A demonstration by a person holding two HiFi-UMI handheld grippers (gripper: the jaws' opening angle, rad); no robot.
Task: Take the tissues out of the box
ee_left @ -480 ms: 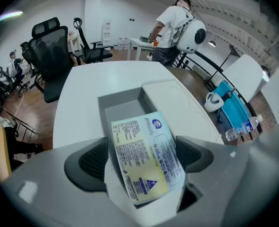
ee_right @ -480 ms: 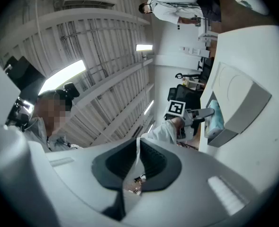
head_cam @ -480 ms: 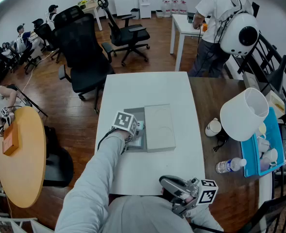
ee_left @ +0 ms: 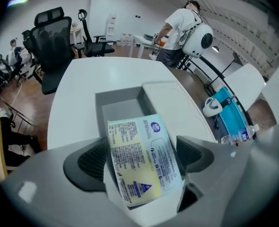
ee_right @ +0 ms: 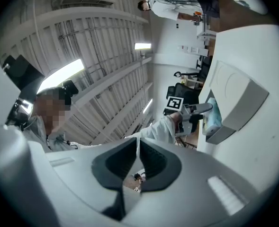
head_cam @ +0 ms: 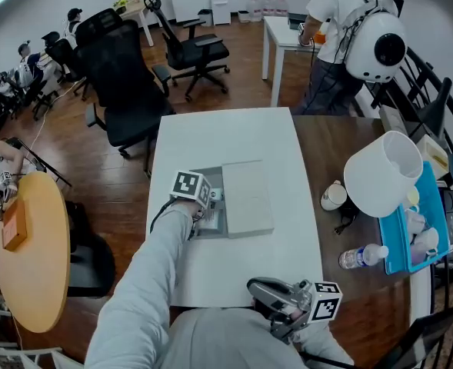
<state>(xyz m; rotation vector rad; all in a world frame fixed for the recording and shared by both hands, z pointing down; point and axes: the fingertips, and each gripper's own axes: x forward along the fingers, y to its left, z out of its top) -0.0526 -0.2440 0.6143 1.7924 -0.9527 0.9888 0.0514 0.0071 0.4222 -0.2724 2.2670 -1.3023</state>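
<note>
Left arm (head_cam: pixel 145 283) stretches across the desk (head_cam: pixel 226 133), left tongs (head_cam: pixel 209 200) clamped on the tissue pack (ee_left: pixel 141 157) over the open grey box (ee_left: pixel 118 103). Right tongs (ee_right: pixel 137 162) sit closed at the near edge.

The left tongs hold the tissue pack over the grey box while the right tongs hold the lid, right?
No: the right gripper view shows the right tongs shut and empty. The left tongs do hold the tissue pack over the grey box.
</note>
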